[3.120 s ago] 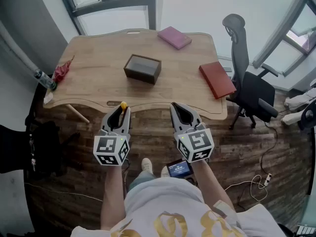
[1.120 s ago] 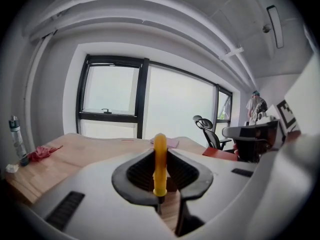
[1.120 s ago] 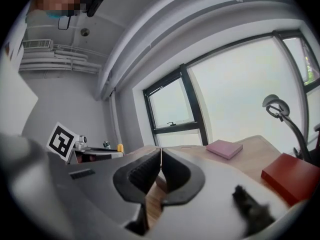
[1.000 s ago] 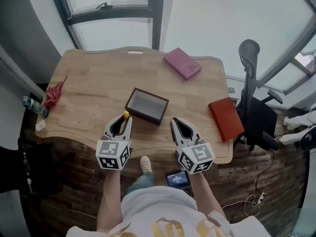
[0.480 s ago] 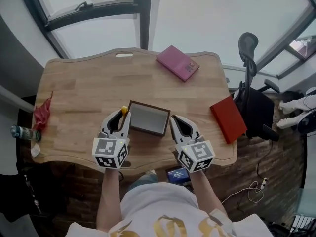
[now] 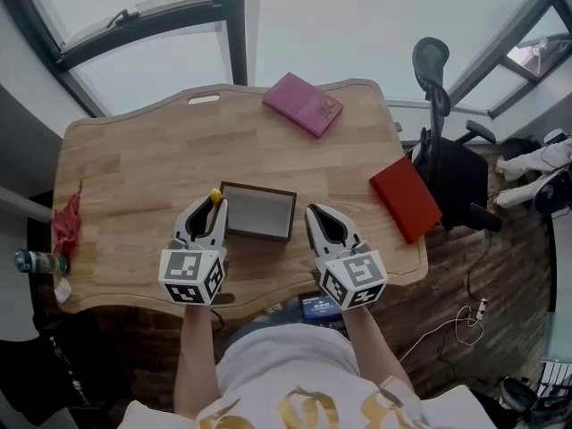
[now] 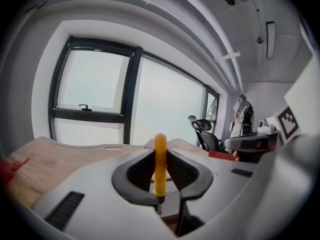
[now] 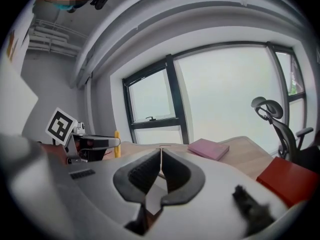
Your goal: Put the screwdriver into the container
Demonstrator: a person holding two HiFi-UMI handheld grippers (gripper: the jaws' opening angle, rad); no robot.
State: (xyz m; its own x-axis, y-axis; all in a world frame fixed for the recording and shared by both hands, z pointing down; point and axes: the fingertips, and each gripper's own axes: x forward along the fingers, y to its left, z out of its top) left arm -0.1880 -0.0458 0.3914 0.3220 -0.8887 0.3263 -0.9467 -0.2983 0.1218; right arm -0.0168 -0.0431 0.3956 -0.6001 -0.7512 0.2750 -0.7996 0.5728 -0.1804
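Screwdriver held at the container's left edge

The screwdriver (image 7: 160, 164) is pinched by its yellow handle in the left gripper (image 6: 213, 206), just left of the open container (image 6: 259, 213). It is probably held there so it can be moved over the opening and dropped in. The right gripper (image 6: 315, 214) is right of the container, its jaws together and empty.

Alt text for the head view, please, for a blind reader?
The left gripper clamps a yellow-handled screwdriver beside an open box on a wooden table; the right gripper, shut, is at the box's other side. A pink book and red book lie nearby.
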